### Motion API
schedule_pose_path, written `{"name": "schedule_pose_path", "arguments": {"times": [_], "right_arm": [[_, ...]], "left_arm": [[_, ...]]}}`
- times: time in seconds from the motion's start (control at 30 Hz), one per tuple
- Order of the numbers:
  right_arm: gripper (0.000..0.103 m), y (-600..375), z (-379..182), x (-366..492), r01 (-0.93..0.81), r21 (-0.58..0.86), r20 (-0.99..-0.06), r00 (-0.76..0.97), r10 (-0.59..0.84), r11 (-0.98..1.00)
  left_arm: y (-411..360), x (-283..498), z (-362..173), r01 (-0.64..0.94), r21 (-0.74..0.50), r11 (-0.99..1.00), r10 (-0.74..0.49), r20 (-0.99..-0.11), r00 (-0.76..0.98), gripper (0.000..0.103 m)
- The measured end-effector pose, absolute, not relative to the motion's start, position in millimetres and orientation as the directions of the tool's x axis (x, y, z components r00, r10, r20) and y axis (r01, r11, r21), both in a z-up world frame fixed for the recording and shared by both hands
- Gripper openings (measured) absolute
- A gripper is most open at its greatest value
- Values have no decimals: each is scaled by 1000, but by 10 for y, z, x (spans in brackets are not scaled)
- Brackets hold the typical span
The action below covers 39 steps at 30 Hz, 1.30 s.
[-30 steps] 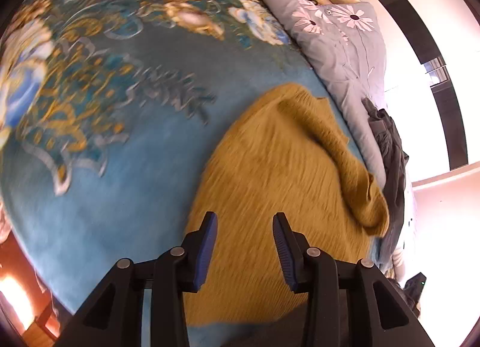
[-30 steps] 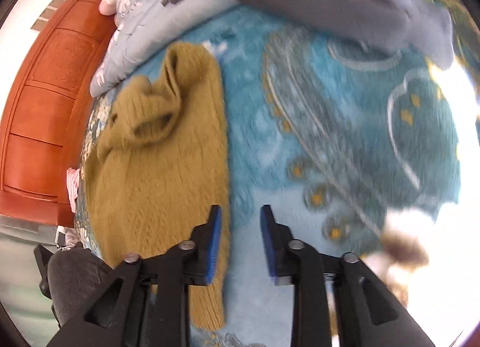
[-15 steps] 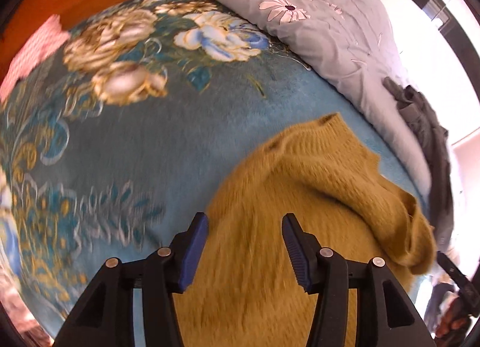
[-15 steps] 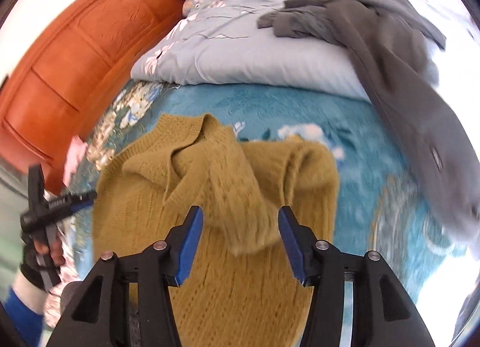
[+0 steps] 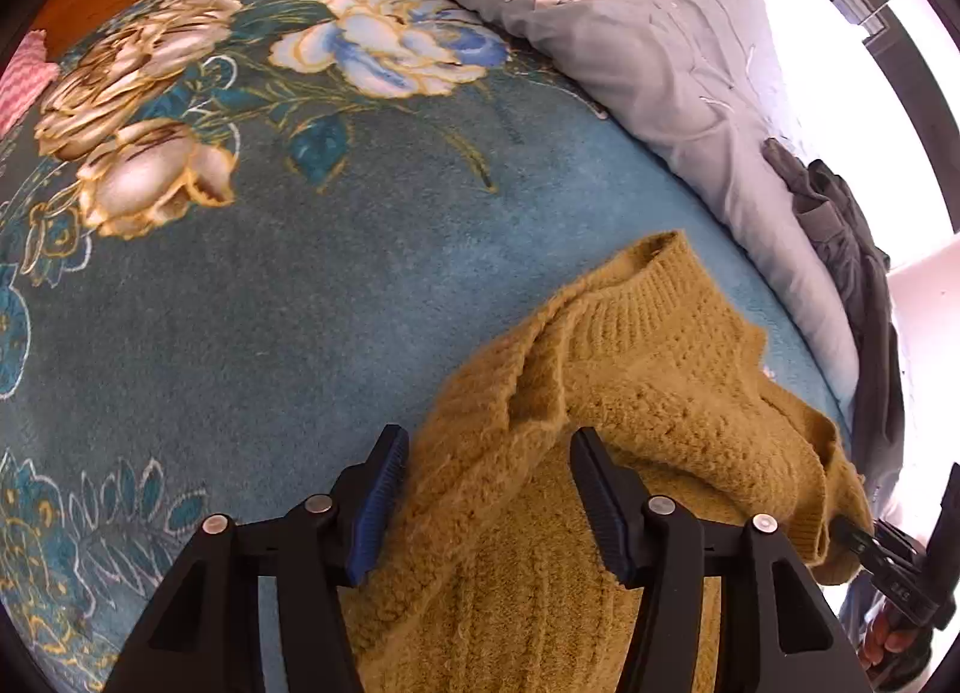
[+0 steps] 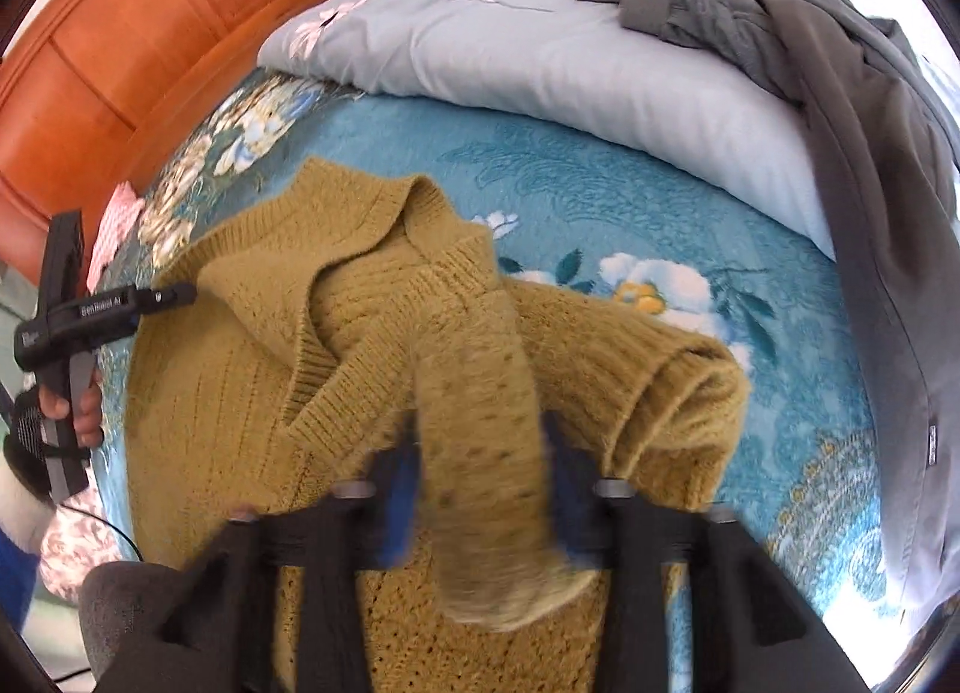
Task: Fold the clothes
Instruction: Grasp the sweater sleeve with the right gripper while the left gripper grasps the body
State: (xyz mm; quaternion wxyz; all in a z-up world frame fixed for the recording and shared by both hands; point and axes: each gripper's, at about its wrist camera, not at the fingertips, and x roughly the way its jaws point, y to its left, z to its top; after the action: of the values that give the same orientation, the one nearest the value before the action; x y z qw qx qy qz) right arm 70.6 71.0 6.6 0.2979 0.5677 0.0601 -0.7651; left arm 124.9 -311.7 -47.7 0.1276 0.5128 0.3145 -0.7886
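Observation:
A mustard knit sweater (image 5: 630, 393) lies on a blue floral blanket (image 5: 270, 285), collar toward the pillow. My left gripper (image 5: 486, 489) is open, its fingers straddling a raised fold at the sweater's left shoulder. In the right wrist view the sweater (image 6: 240, 381) has one sleeve (image 6: 480, 423) lying across its chest and running between the blurred fingers of my right gripper (image 6: 480, 507), which stands open around it. The left gripper (image 6: 90, 309) also shows at the sweater's left edge.
A grey flowered duvet (image 6: 540, 45) lies along the far side with a dark grey garment (image 6: 840, 123) draped over it. An orange wooden headboard (image 6: 120, 33) stands at the left. A pink cloth (image 5: 24, 75) lies at the blanket's corner.
Both grippers have moved in over the sweater's upper part. The left now straddles the shoulder fold. The right has come down around the sleeve lying across the chest.

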Motion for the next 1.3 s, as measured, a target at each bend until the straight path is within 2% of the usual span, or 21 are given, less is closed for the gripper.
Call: {"name": "schedule_pose_path", "arguments": {"times": [0.07, 0.13, 0.23, 0.4, 0.5, 0.6, 0.83, 0.97, 1.07, 1.13, 1.17, 1.3], "right_arm": [[15, 639, 63, 683, 553, 228, -913, -164, -373, -802], [13, 545, 117, 614, 594, 168, -926, -179, -333, -786], [11, 403, 210, 499, 650, 78, -938, -208, -276, -756], [11, 111, 685, 45, 680, -95, -895, -378, -236, -727], [10, 6, 951, -160, 633, -167, -835, -499, -234, -756], [10, -84, 1056, -328, 585, -224, -789, -578, -207, -780], [10, -89, 302, -436, 581, -237, -888, -454, -68, -779], [10, -17, 210, -507, 559, -212, -903, -426, -58, -802], [10, -53, 312, -558, 559, -209, -893, -444, -76, -802], [10, -98, 359, -578, 564, -208, -889, -449, -86, -799], [11, -122, 366, -585, 568, -208, -889, -449, -88, -796], [11, -218, 393, -611, 582, -209, -890, -447, -94, -786]], "left_arm": [[-3129, 1252, -468, 510, -385, -770, 136, -879, -457, 54], [-3141, 1249, -463, 499, -387, -776, 139, -875, -463, 24], [-3158, 1235, -441, 476, -378, -794, 131, -871, -473, 17], [-3248, 1299, -350, 475, -407, -780, 111, -838, -534, 14], [-3267, 1349, -311, 464, -450, -763, 124, -807, -578, 14], [-3257, 1318, -329, 451, -427, -784, 126, -821, -557, 14], [-3354, 1271, -483, 479, -461, -747, 178, -833, -524, 17], [-3392, 1213, -524, 492, -482, -725, 195, -829, -524, 18], [-3468, 1083, -574, 501, -534, -681, 244, -811, -532, 28], [-3517, 989, -638, 507, -594, -625, 297, -781, -549, 49], [-3541, 943, -671, 510, -622, -594, 322, -765, -558, 53], [-3560, 667, -788, 534, -637, -556, 356, -763, -540, 56]]}}
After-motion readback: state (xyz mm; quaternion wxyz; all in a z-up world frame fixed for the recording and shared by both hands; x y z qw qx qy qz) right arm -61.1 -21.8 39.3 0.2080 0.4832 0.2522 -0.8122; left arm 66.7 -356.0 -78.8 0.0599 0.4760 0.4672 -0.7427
